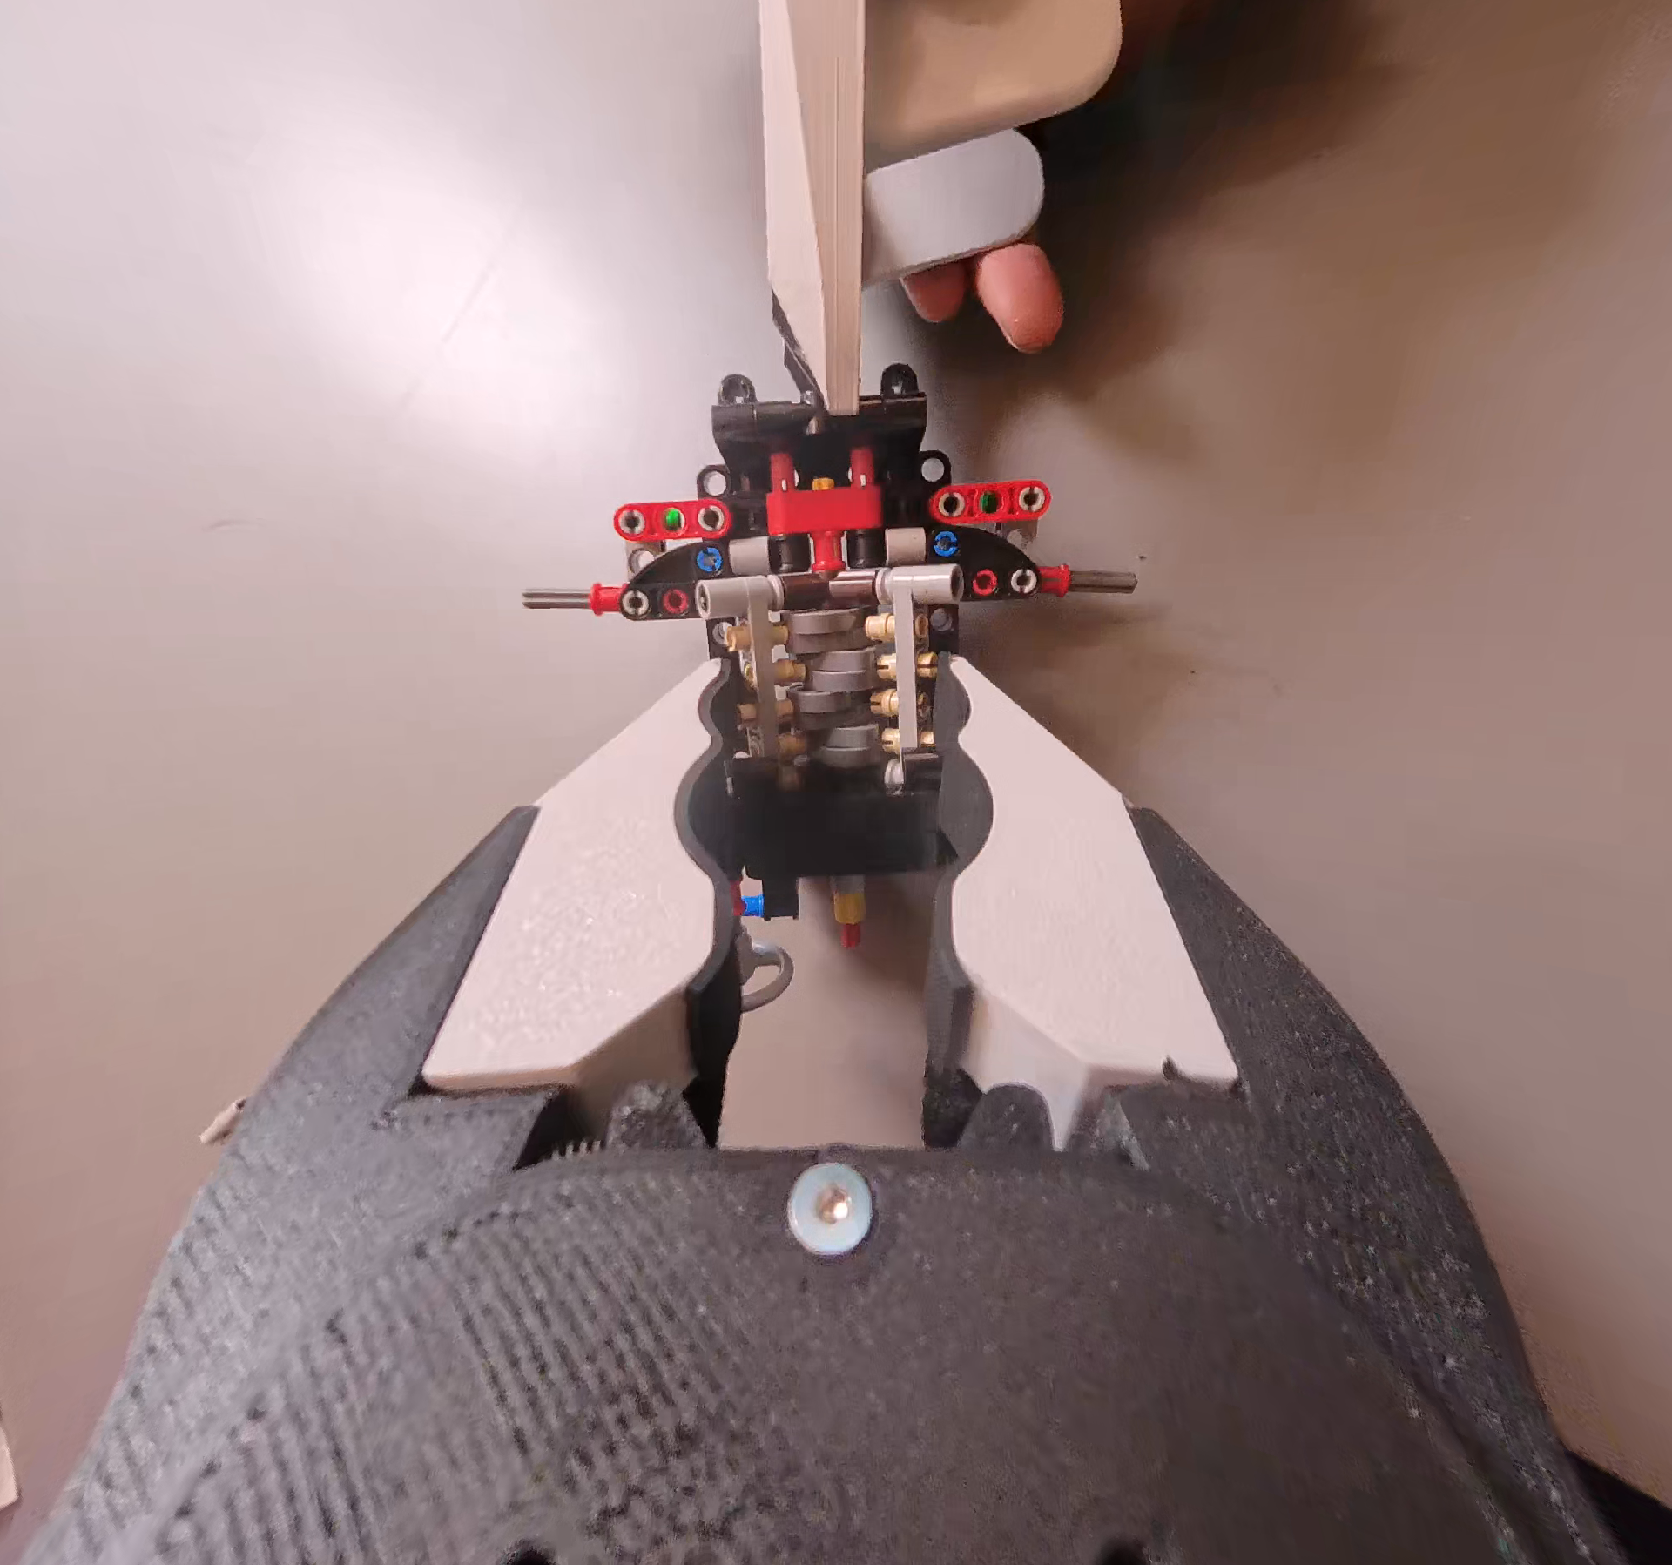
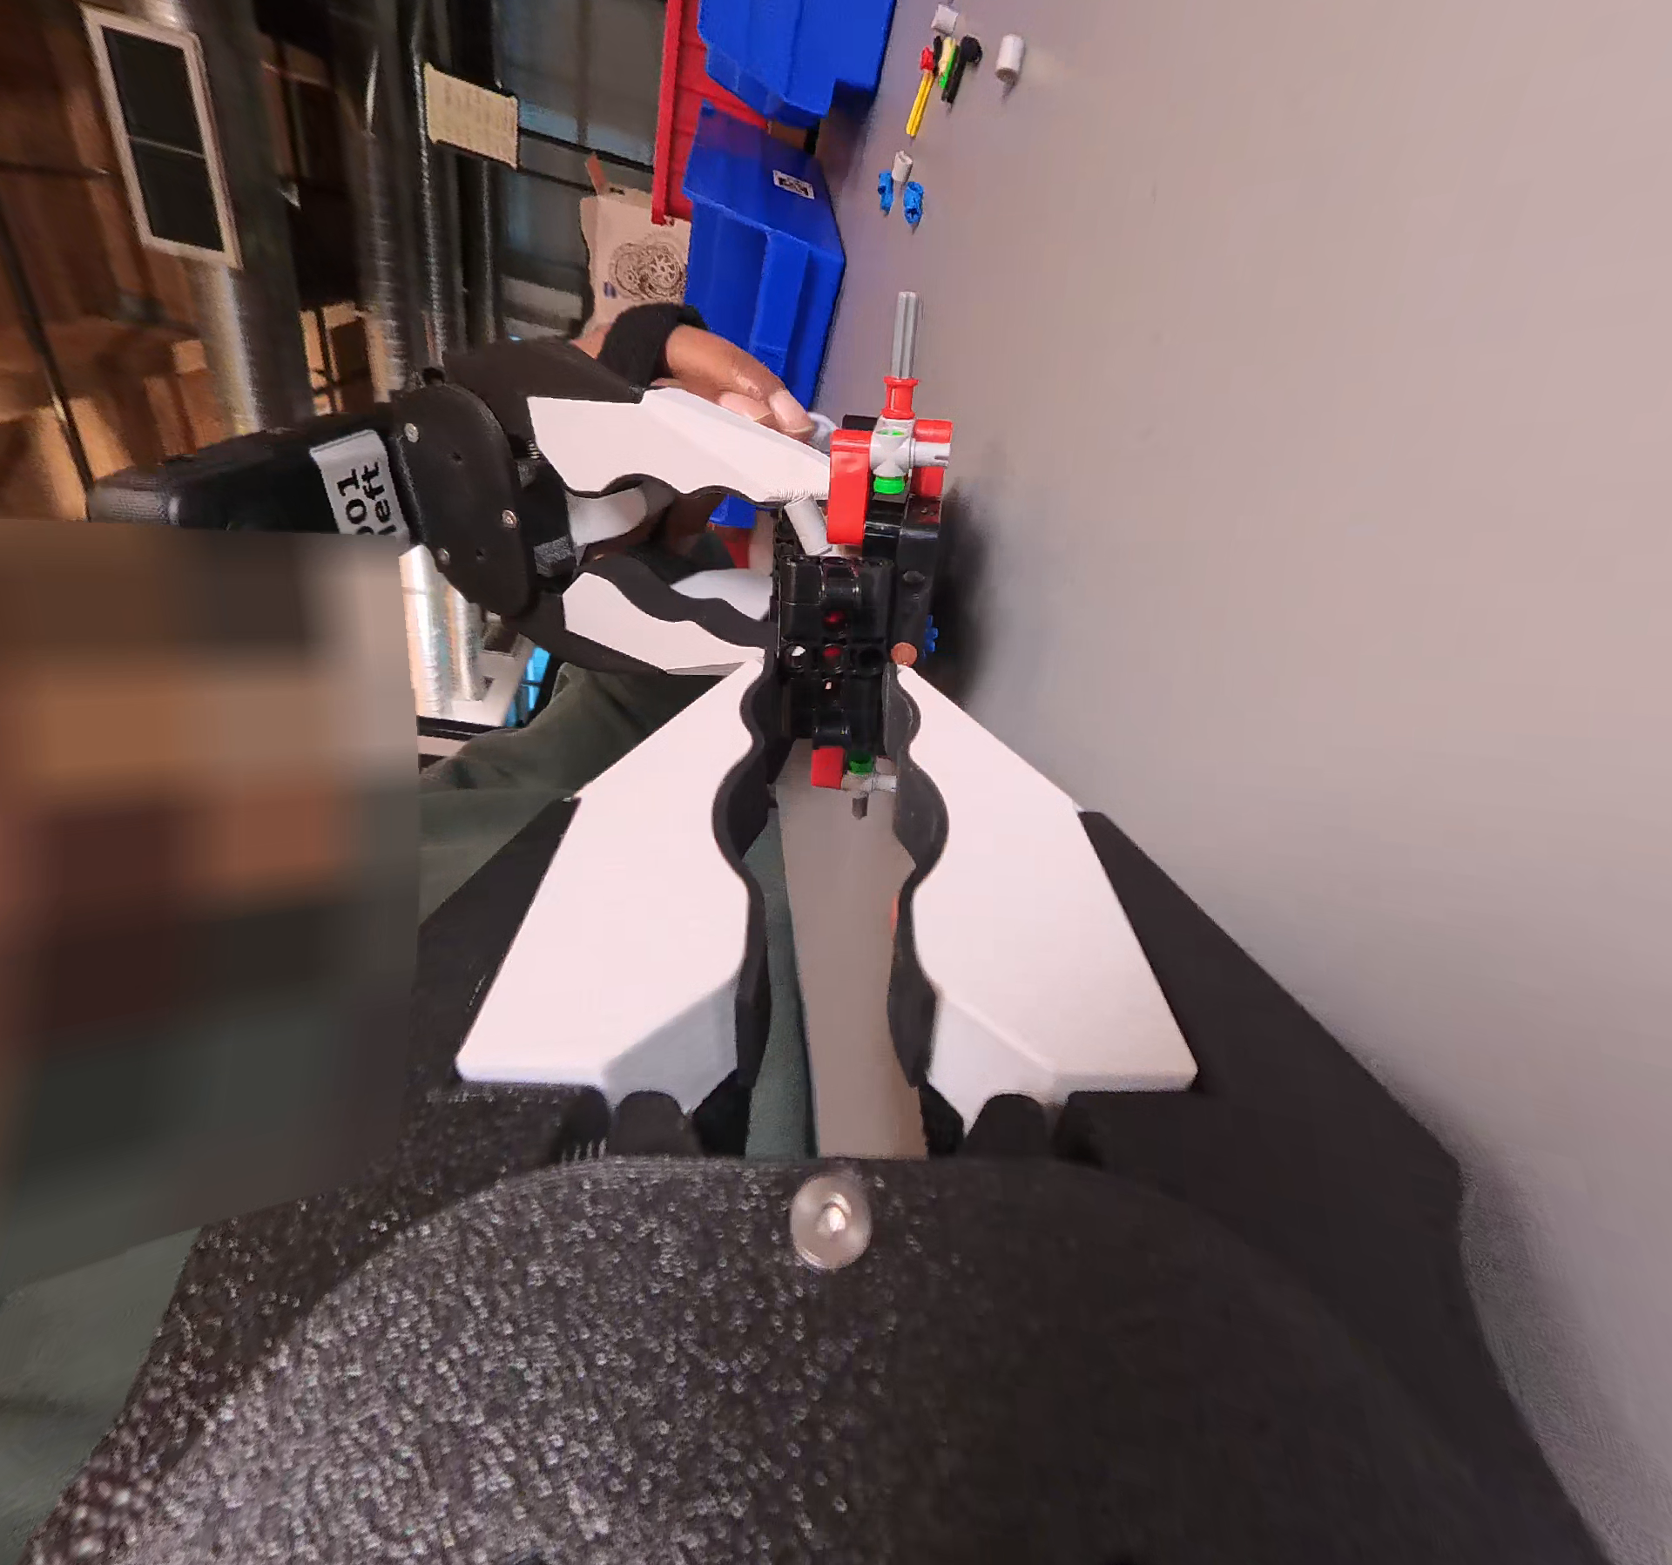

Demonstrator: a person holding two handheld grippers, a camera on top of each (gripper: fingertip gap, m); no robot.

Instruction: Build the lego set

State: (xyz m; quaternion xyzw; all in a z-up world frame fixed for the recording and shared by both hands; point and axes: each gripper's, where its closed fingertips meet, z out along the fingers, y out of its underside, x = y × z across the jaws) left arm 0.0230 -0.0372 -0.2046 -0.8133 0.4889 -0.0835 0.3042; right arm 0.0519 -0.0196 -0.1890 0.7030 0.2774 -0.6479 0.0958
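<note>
A lego model [image 1: 828, 608] of black frames, red beams, grey links and tan pins, with an axle sticking out each side, lies on the grey table [image 1: 271, 345]. My left gripper [image 1: 837, 689] is shut on its near body, one finger on each side. My right gripper [image 1: 837, 409] comes down from the top of the left wrist view and meets the model's far black end. In the right wrist view the right gripper [image 2: 825, 680] is shut on that black end of the model [image 2: 837, 608]. The left gripper [image 2: 724, 549] holds it from the left.
Loose small parts [image 2: 945, 69], blue pins [image 2: 905, 196] and a white piece [image 2: 1009, 56] lie on the table [image 2: 1267, 436] beyond the model. Blue bins [image 2: 769, 273] and a red bin [image 2: 677, 56] stand at the table's edge. A hand [image 1: 1022, 300] holds the right gripper. Spacing between my two grippers at the tips: around 5 centimeters.
</note>
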